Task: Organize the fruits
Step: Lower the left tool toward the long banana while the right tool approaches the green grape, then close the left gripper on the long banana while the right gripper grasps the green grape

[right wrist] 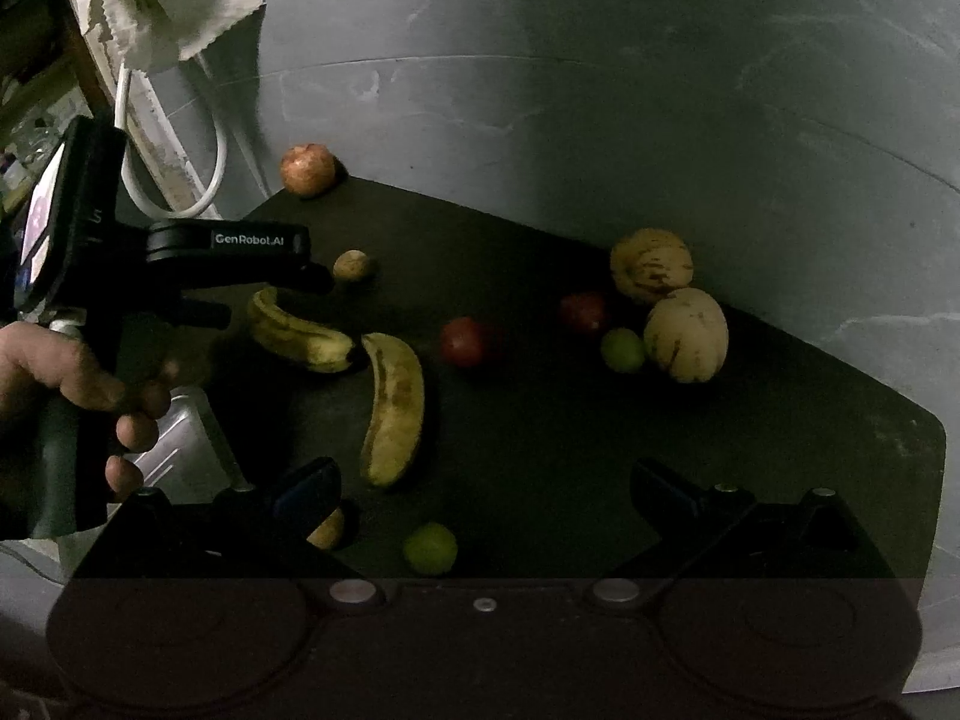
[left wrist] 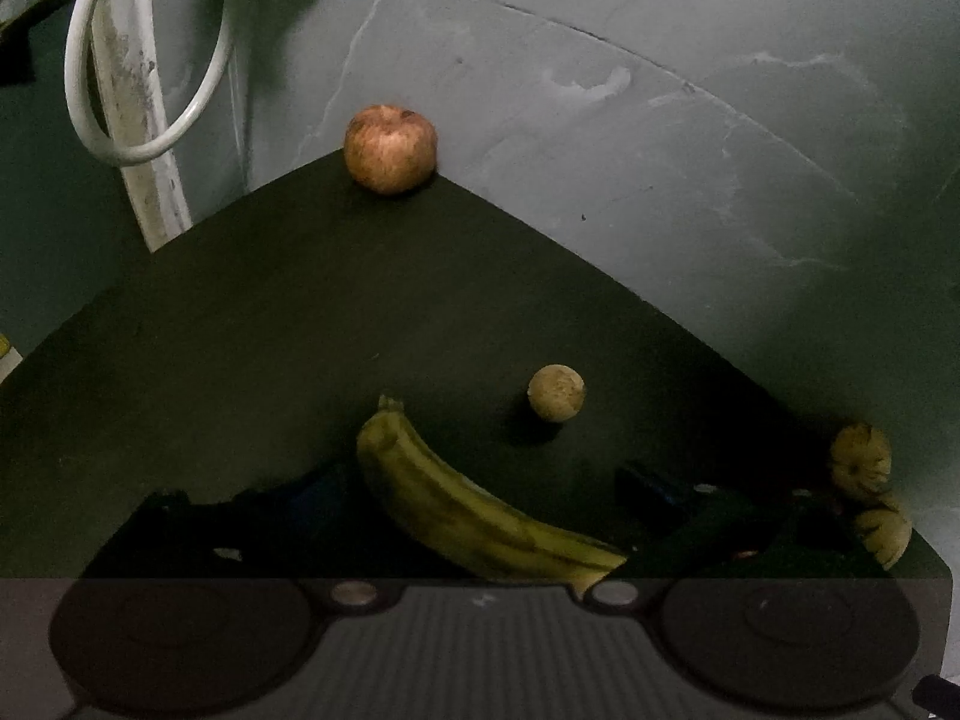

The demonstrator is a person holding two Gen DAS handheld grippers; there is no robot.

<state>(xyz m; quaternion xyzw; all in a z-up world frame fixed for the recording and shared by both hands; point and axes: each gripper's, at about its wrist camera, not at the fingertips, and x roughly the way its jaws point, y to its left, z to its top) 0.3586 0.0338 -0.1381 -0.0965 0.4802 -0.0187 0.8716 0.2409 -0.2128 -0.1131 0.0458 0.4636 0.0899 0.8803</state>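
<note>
A yellow-green banana (left wrist: 480, 516) lies on the black table (left wrist: 270, 330) between the fingers of my left gripper (left wrist: 480, 483). The jaws stand open, the left pad close to the banana's side, the right pad apart from it. Beyond it sit a small tan round fruit (left wrist: 556, 392) and, at the far corner, an apple (left wrist: 390, 150). In the right wrist view my right gripper (right wrist: 486, 486) is open and holds nothing; a green lime (right wrist: 429, 548) lies between its fingers. A second banana (right wrist: 393, 408) lies ahead, and a hand (right wrist: 72, 384) holds the left gripper (right wrist: 264, 300) over the first banana (right wrist: 300, 336).
Two red fruits (right wrist: 463, 341) (right wrist: 583, 311), a green one (right wrist: 622, 349) and two striped yellow melons (right wrist: 651, 264) (right wrist: 687, 333) cluster at the right back. A clear plastic container (right wrist: 180, 444) stands at the table's left edge. A white cable (left wrist: 150, 90) hangs by the grey wall.
</note>
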